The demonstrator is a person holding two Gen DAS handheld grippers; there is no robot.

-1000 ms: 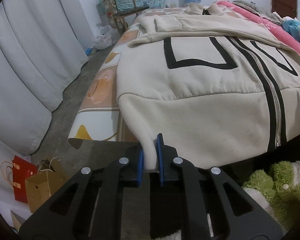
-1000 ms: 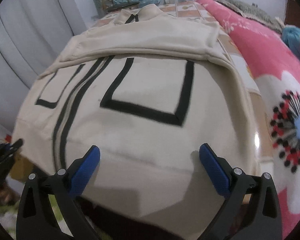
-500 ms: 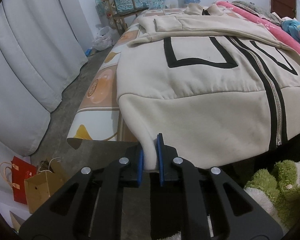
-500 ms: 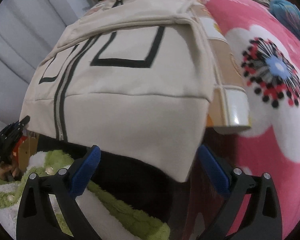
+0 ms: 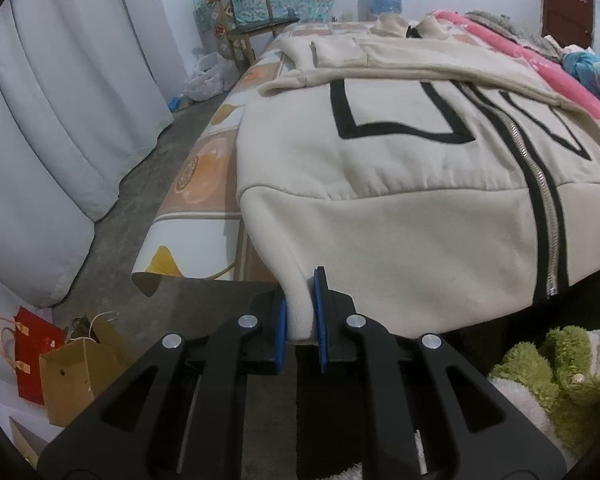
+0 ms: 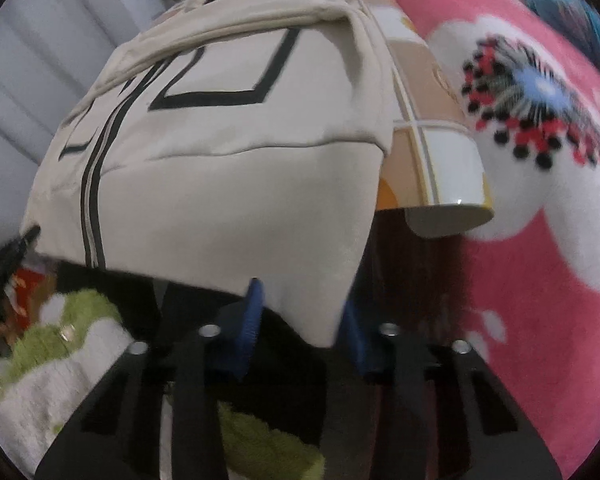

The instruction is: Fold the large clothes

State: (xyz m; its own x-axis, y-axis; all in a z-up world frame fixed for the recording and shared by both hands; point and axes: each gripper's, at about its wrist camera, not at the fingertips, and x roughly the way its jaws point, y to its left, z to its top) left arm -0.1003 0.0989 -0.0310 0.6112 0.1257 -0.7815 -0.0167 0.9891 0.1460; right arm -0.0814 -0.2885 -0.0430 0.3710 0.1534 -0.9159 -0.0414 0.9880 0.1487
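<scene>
A cream zip-up jacket (image 5: 400, 168) with black outlined squares and a black-edged zipper lies front up on the bed, its sleeves folded across the chest, its hem hanging over the near edge. My left gripper (image 5: 300, 320) is shut on the hem's left corner. In the right wrist view the jacket (image 6: 220, 152) fills the middle. My right gripper (image 6: 300, 328) has its blue pads (image 6: 250, 320) on either side of the hem's right corner, with a gap still showing around the cloth.
The bed carries a patterned mat (image 5: 204, 184) and a pink flowered blanket (image 6: 540, 160). White curtains (image 5: 60, 100) hang at left. Paper bags (image 5: 72, 368) stand on the concrete floor. A green and white fuzzy garment (image 5: 560, 368) lies below the hem. A wooden chair (image 5: 252, 20) stands far back.
My right gripper has dropped from over the jacket to the hem's right corner, and its jaws have narrowed around it. My left gripper stays shut on the left corner.
</scene>
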